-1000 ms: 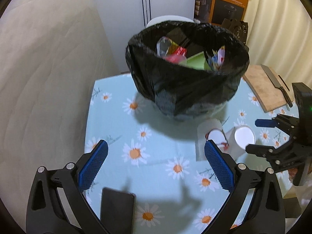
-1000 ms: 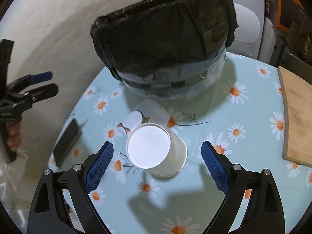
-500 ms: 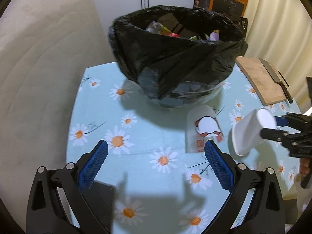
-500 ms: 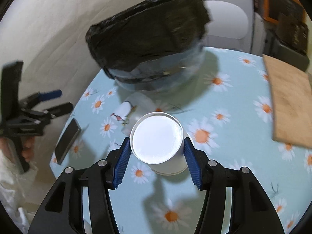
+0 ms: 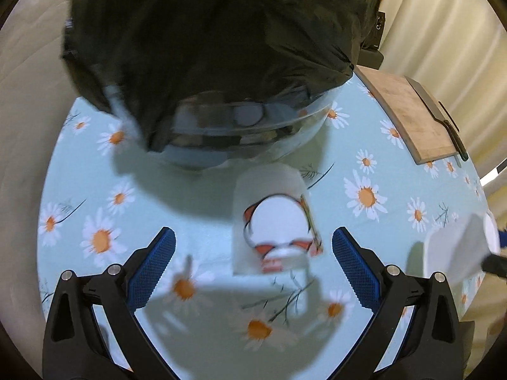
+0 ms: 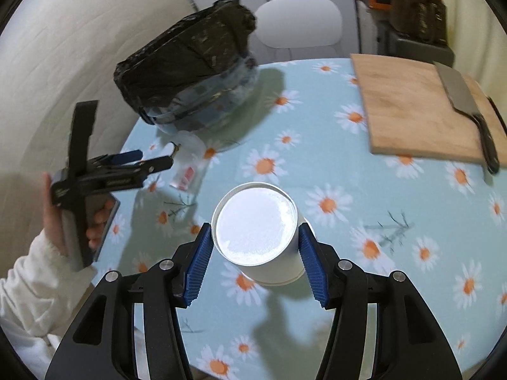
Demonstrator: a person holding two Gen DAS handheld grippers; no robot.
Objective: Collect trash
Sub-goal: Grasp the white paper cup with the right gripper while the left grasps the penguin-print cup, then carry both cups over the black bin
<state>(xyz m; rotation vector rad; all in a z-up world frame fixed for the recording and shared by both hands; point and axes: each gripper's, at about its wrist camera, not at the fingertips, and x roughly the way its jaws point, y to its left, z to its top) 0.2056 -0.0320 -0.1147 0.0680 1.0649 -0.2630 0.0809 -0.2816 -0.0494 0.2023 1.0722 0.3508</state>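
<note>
Our right claw (image 6: 253, 255) clamps the upturned paper cup (image 6: 257, 228), bound for the bin (image 6: 190, 72) at eleven o'clock; left claw (image 5: 253, 253) spreads over the plastic wrapper (image 5: 269, 221).

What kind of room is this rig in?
Probably a home dining or kitchen corner: a round table with a daisy tablecloth, a cutting board with a cleaver on it, and a white chair behind.

Motion blur smears the black-lined trash bin (image 5: 215, 47), its contents out of sight. The white paper cup (image 5: 456, 253) is cut off at the left wrist view's right edge; the print on the plastic wrapper (image 5: 275, 221) is unreadable.
</note>
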